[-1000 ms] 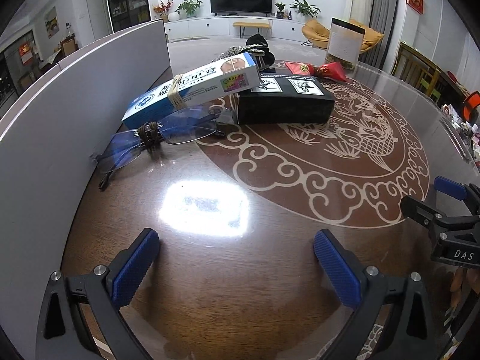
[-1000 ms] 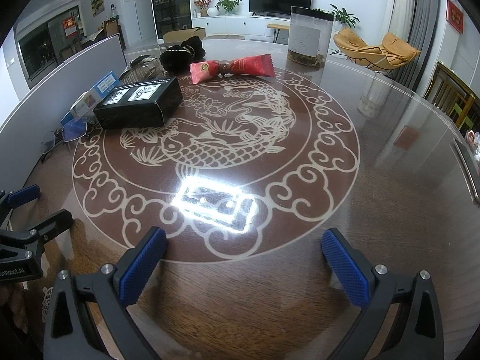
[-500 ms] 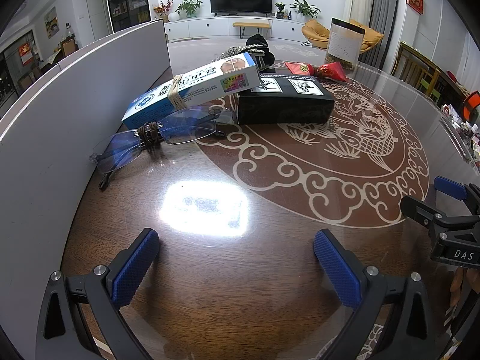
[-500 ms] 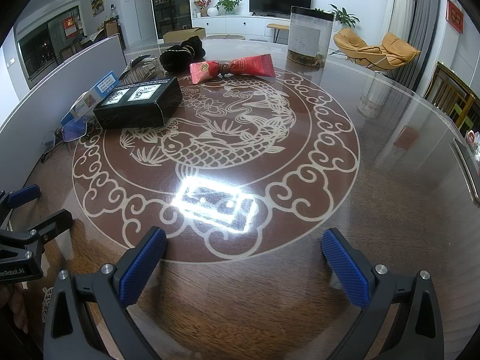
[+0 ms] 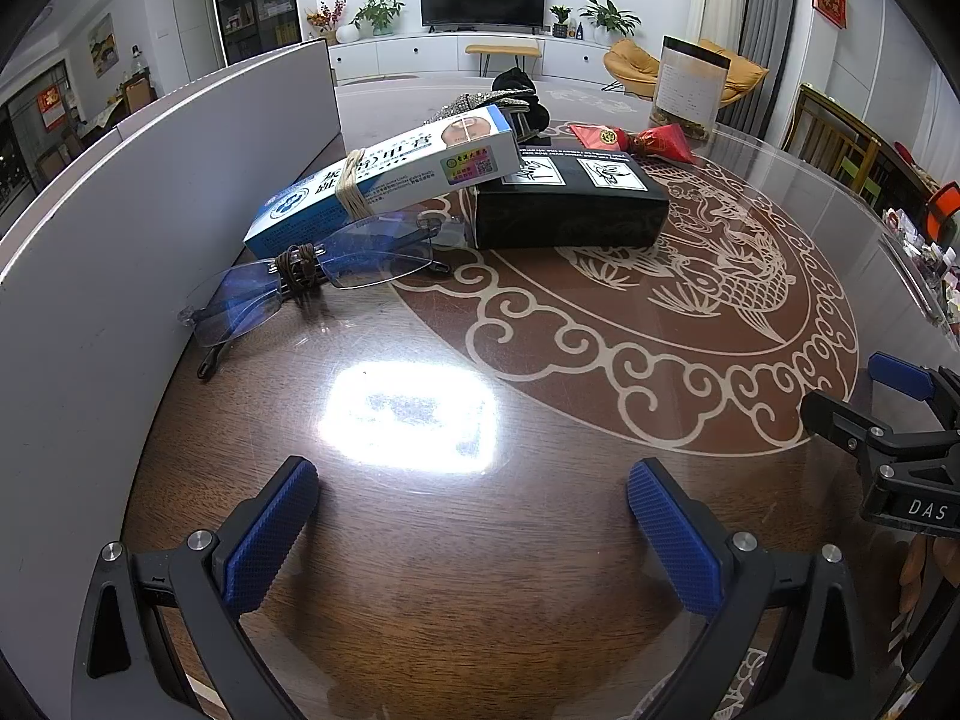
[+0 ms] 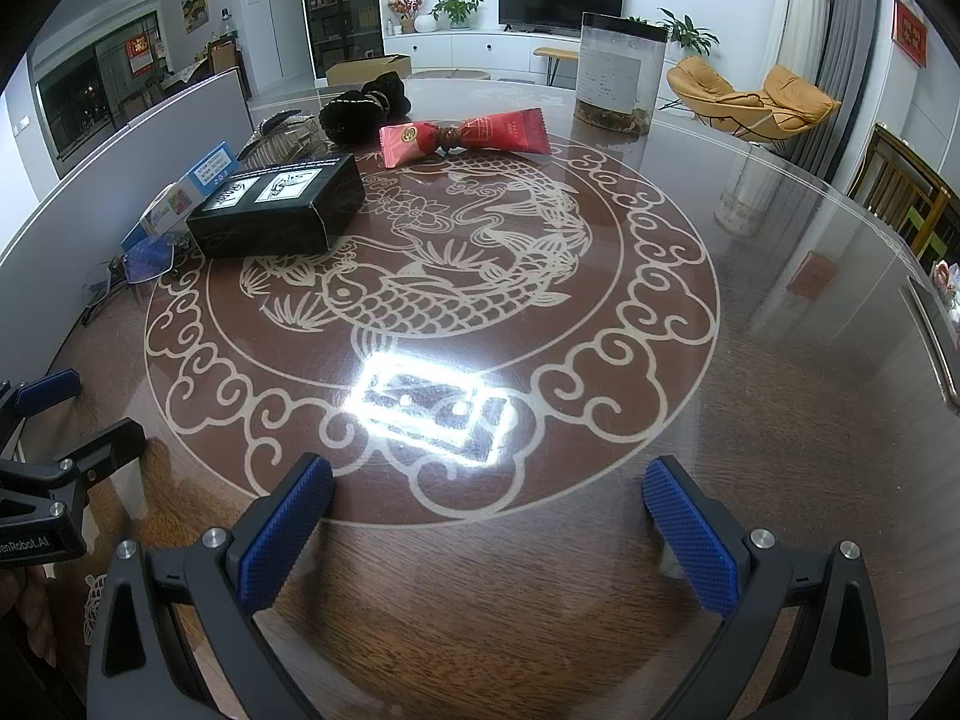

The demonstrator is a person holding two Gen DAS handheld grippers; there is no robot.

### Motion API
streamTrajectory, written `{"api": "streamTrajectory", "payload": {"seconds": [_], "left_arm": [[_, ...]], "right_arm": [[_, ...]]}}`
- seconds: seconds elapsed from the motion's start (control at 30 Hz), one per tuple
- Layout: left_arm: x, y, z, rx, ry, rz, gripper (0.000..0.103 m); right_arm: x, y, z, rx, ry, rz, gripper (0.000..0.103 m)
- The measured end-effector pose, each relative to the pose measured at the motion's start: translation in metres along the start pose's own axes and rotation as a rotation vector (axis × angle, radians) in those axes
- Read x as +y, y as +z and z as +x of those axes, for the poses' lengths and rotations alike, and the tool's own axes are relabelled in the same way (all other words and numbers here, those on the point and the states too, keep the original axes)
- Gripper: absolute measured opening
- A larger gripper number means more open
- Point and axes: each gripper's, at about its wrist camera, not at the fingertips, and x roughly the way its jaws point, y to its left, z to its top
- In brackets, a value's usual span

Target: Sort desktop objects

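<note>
On the round table a blue-and-white box (image 5: 384,183) bound with a rubber band leans on a black box (image 5: 567,198) (image 6: 279,213). Rimless glasses (image 5: 312,282) with a brown cord lie in front of it. A red packet (image 5: 630,138) (image 6: 468,135) tied in the middle and a black fabric item (image 6: 363,111) lie farther back. My left gripper (image 5: 474,528) is open over bare table, well short of the glasses. My right gripper (image 6: 489,531) is open too, near the front edge, holding nothing.
A grey board (image 5: 120,228) stands upright along the left side of the table. A clear jar (image 6: 621,75) with a black lid stands at the far side. The right gripper's fingers (image 5: 900,378) show at the right edge of the left wrist view.
</note>
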Motion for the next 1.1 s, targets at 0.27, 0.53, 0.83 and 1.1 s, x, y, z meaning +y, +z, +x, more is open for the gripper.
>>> {"api": "streamTrajectory", "payload": {"seconds": [0.27,0.53,0.83,1.1], "left_arm": [[-0.0002,0.0002,0.0002,0.000,0.000,0.000,0.103],[-0.0004,0.0004,0.0004,0.000,0.000,0.000,0.103],[-0.0005,0.0002,0.0005,0.000,0.000,0.000,0.103],[-0.0009,-0.0042,-0.0029,0.000,-0.007,0.011,0.103]], "right_arm": [[-0.0001,-0.0001,0.0003,0.000,0.000,0.000,0.103],[-0.0001,-0.0001,0.0003,0.000,0.000,0.000,0.103],[-0.0001,-0.0001,0.0000,0.000,0.000,0.000,0.103],[0.0001,0.0011,0.0009,-0.002,0.007,-0.009,0.103]]}}
